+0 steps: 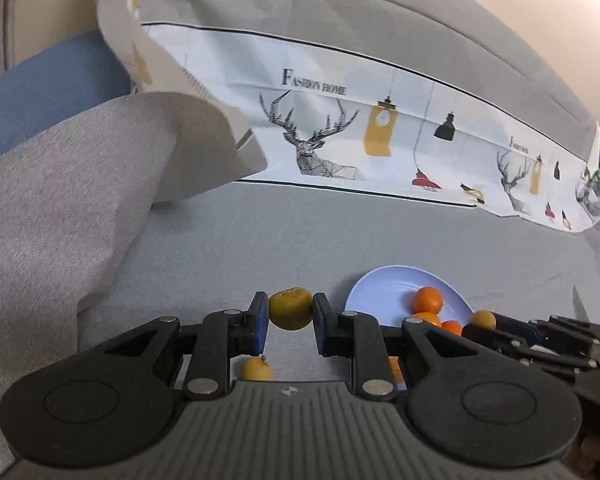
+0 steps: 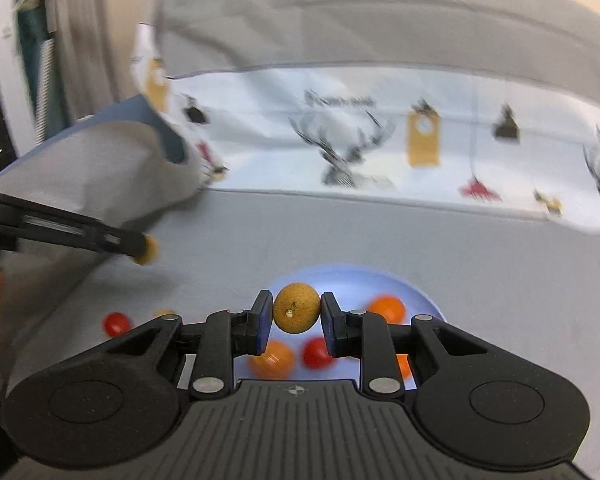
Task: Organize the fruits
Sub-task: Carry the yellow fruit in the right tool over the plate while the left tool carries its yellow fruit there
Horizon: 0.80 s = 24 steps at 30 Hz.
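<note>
My left gripper [image 1: 290, 314] is shut on a yellow-brown fruit [image 1: 290, 307] above the grey cloth. It also shows at the left of the right wrist view [image 2: 144, 250], still holding that fruit. My right gripper [image 2: 296, 316] is shut on a round tan fruit [image 2: 296, 307] and holds it over the pale blue plate [image 2: 340, 280]. The plate [image 1: 384, 292] holds oranges [image 1: 429, 299] and a red fruit [image 2: 318, 352]. The right gripper [image 1: 485, 320] shows with its tan fruit at the plate's near edge.
A small yellow fruit [image 1: 256, 369] lies on the cloth under my left gripper. A red fruit [image 2: 117, 323] lies on the cloth left of the plate. Grey cushions [image 1: 60, 184] stand at the left. A printed deer-pattern cloth [image 1: 340, 140] rises behind.
</note>
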Each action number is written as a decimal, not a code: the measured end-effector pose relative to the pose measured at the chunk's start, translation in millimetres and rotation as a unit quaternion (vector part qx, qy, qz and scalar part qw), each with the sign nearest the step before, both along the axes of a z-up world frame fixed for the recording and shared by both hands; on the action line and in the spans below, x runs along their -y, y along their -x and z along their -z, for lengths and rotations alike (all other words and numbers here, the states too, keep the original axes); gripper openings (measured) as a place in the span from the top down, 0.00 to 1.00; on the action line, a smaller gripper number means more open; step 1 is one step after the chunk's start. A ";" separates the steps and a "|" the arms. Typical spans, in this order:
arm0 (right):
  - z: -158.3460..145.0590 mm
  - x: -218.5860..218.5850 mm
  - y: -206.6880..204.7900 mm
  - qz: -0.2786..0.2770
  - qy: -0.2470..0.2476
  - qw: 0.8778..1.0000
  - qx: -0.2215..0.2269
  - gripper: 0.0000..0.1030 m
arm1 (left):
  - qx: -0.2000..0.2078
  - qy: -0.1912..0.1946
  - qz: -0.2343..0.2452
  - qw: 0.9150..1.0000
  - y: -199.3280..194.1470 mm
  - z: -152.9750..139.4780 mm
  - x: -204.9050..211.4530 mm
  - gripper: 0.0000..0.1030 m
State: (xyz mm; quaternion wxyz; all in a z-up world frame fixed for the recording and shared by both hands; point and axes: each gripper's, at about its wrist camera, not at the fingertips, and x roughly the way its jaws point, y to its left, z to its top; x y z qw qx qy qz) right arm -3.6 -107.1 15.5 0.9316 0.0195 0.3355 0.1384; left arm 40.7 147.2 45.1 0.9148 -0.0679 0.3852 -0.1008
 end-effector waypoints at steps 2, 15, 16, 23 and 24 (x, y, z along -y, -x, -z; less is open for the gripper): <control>-1.0 7.4 -2.3 0.018 -0.006 1.000 0.005 0.74 | -0.006 -0.003 -0.001 1.000 -4.5 3.8 1.7 0.75; -0.3 22.2 -8.8 0.058 0.005 0.998 0.004 0.74 | 0.004 -0.020 0.020 1.000 -15.8 11.2 24.0 0.75; -0.5 22.6 -10.0 0.061 0.004 0.998 0.003 0.74 | 0.004 -0.018 0.022 1.000 -15.9 11.7 24.8 0.75; 0.7 25.5 -11.7 0.075 0.006 0.997 -0.001 0.74 | -0.002 -0.001 0.053 0.999 -15.3 14.7 34.0 0.75; 1.2 25.9 -12.3 0.077 0.007 0.997 -0.003 0.74 | -0.004 0.002 0.063 0.998 -14.9 15.4 36.9 0.75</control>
